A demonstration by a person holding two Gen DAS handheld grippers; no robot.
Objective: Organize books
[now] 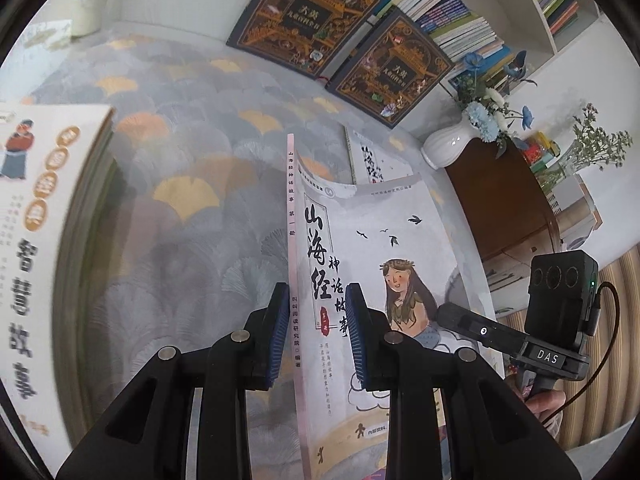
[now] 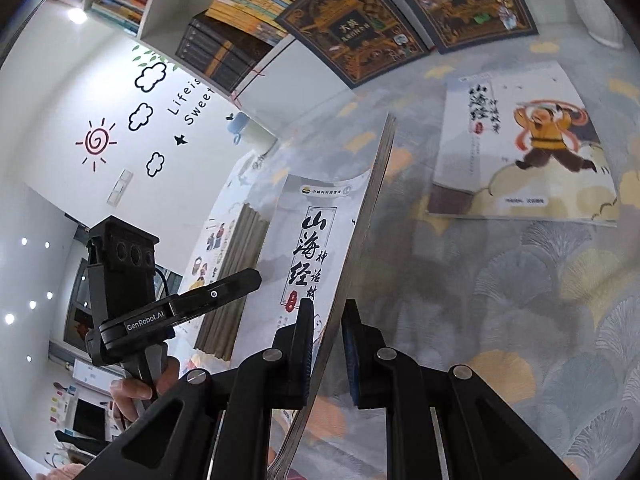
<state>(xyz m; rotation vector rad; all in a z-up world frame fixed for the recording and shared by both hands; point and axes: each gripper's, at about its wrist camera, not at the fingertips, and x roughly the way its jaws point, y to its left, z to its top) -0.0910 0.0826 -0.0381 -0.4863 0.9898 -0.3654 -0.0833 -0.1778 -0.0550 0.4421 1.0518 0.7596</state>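
Both hand-held grippers, left (image 1: 316,332) and right (image 2: 327,344), are clamped on opposite edges of one thin grey paperback with a mermaid cover (image 1: 372,264), lifted mid-frame above the ginkgo-patterned carpet (image 1: 192,168). Sorting looks barely begun: a monkey-cover paperback (image 2: 520,148) lies upper right, unshelved.

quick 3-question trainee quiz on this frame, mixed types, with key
1. True or false: the left gripper and the right gripper grip the same book.
2. The two dark ornate books are: A) lying flat on the carpet B) leaning against the bookshelf C) held by grippers.
3. What does the white vase hold?

Key: 1 true; 2 B; 3 blue and white flowers.
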